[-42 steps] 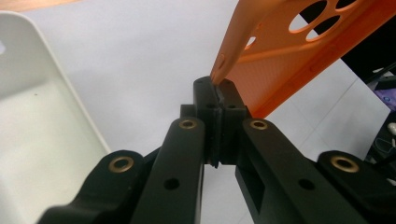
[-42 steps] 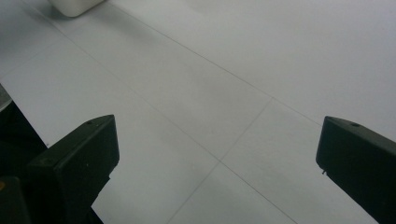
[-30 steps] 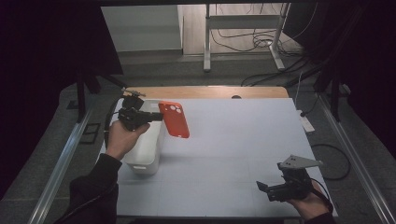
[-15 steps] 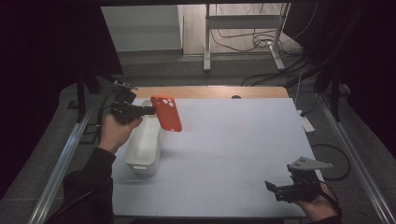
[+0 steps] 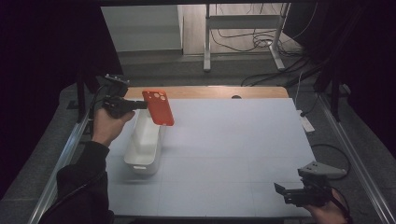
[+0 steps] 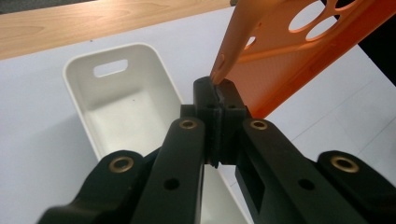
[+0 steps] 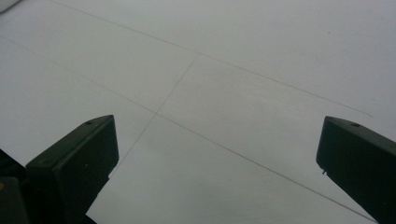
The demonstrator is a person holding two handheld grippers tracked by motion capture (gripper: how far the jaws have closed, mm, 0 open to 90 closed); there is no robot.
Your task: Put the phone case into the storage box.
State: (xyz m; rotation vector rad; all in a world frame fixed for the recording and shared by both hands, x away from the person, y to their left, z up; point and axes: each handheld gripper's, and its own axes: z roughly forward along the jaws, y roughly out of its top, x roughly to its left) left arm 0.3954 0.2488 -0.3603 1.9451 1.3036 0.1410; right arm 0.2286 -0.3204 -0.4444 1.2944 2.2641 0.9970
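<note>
An orange phone case [image 5: 159, 107] with round camera holes hangs in the air at the table's far left, pinched by its edge in my left gripper [image 5: 140, 105], which is shut on it. In the left gripper view the closed jaws meet on the thin rim of the orange phone case [image 6: 299, 56], with the white bin [image 6: 116, 102] below. The white bin [image 5: 144, 147], empty inside, rests on the white table under the case. My right gripper [image 5: 280, 191] sits low at the near right corner, its jaws wide apart over bare table [image 7: 219, 116] with nothing between them.
A wooden strip [image 5: 210, 92] runs along the table's far edge. Metal rails [image 5: 70, 154] flank both sides. Cables and a metal frame [image 5: 243, 37] lie on the floor beyond. The white mat [image 5: 233, 149] between the bin and the right gripper is open surface.
My left gripper has lifted the orange case up and away toward the far left, off the bin. The right gripper has drifted slightly right and nearer the front edge.
</note>
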